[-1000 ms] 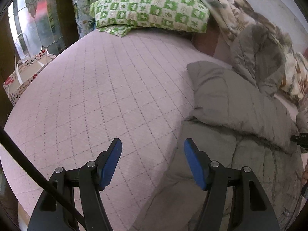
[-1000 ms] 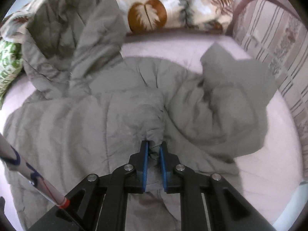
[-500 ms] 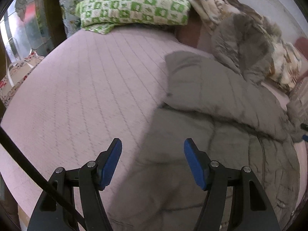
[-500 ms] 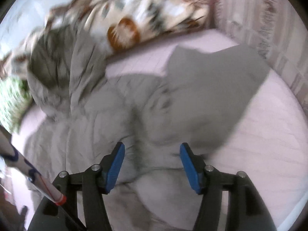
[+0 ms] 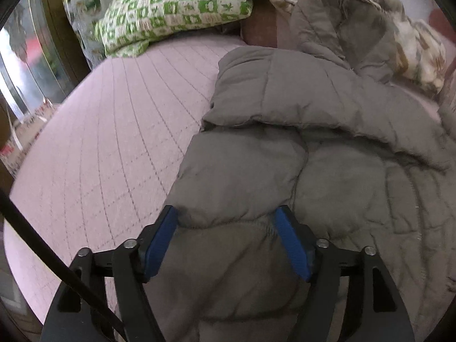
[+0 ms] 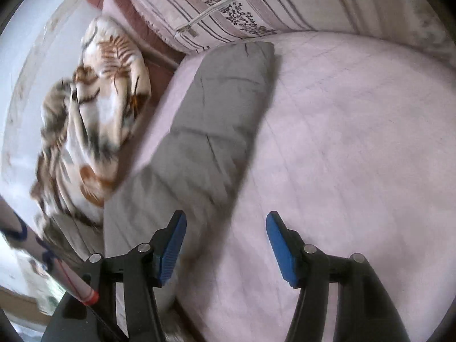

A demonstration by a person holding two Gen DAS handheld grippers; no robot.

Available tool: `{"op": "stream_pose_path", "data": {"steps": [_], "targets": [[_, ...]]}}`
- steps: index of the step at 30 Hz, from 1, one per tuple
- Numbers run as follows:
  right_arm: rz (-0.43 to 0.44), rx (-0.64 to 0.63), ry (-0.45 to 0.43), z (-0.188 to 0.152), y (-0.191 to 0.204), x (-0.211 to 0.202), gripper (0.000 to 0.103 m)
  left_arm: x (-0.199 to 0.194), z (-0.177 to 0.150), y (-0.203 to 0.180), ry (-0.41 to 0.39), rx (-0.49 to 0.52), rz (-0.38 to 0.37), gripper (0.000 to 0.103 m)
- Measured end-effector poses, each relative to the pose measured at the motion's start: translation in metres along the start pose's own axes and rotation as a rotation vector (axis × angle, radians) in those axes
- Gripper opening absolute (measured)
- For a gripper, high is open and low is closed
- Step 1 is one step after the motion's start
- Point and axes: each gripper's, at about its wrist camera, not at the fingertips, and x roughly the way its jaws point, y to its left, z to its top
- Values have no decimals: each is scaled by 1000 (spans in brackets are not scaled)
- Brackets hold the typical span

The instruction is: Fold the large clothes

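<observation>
My left gripper (image 5: 226, 223) points steeply down at the bed, its jaws opening, with a puffy fold of the grey jacket (image 5: 313, 154) bulging up between the blue pads (image 5: 290, 245); whether the pads press on the fabric I cannot tell for certain, but they appear to straddle it loosely rather than pinch it. Beyond that fold the jacket lies spread across the pink quilted bedspread (image 5: 108, 142), one sleeve folded over the body toward the far side. A green checked pillow (image 5: 176, 8) sits at the head of the bed, well apart from the jacket, and a leaf-print blanket (image 5: 413, 54) is bunched behind the jacket's upper part. My right gripper (image 6: 226, 219) also tilts downward, rolled so the scene reads slanted; its jaws stand wide apart with nothing between them, over bare bedspread (image 6: 356, 156). Just beside its left finger lies a grey jacket sleeve (image 6: 216, 119), stretched flat toward a striped cushion (image 6: 285, 5). The leaf-print blanket (image 6: 108, 91) lies alongside the sleeve, blurred. A black cable (image 5: 42, 253) crosses the left view's lower corner.
</observation>
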Motion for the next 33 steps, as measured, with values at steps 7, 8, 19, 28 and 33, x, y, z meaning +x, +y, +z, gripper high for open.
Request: {"op": "stream_pose_path", "data": {"steps": [7,8,19,28,33], "targets": [[37,10,27,34,13,57,64,13,-1,16,14,-90,-24,91],[32,26,10,38,12,61,64,16,0,20,30,-112,-41,93],[-115,-273,-91,42,101,-14,7,9,2,25,64,-133,-56,95],[30,-701,-96,-76,258,-96,6,-50,11,60,-90,-209,-65,95],[118,-960,39,-198,324,-92,6,-69,17,86,-151,-244,-29,95]]}}
